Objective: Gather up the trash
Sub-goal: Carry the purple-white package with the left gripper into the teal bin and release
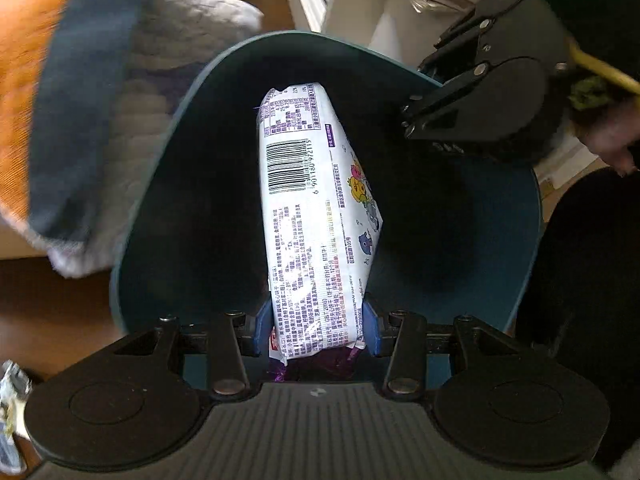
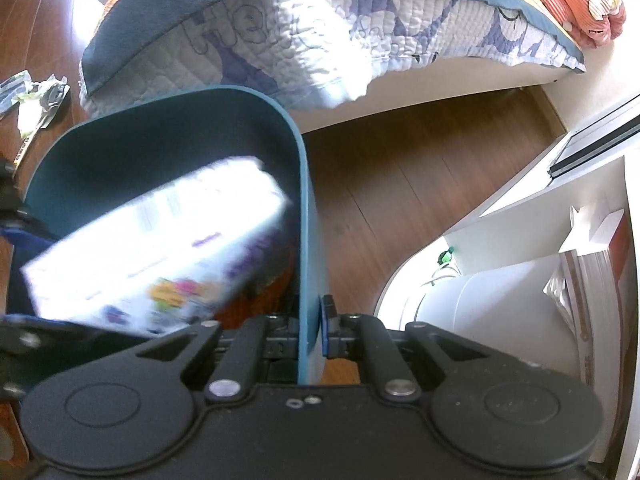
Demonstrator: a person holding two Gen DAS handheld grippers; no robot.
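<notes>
- One snack packet [image 1: 316,216] is clamped at its near end between the blue pads [image 1: 370,330] of the left gripper [image 1: 316,332]. The rest of it projects down into the open mouth of the teal bin [image 1: 160,184].
- Handling, as a judgement: the packet is a light, crinkly film wrapper, soft and slippery, and not fragile. Hold it across a flat end seam, as here. A grip on the puffed middle could slide off.
- The left gripper is closed narrow on the packet, so the packet is not yet released. It hangs inside the bin's rim, and opening the jaws should drop it in.
- The right gripper [image 2: 314,328] is pinched onto the bin's side wall [image 2: 308,240], one finger inside and one outside, steadying the bin. The wall looks stiff and smooth.
- Count: one bin, one held packet, two grippers. What lies on the bin's floor cannot be told.
- Beyond the bin's far rim a quilted blanket [image 2: 320,48] hangs off a bed.
- To the bin's left, on the wooden floor [image 2: 400,176], lies a small cluster of further wrappers [image 2: 40,96]. Their number is unclear.
</notes>
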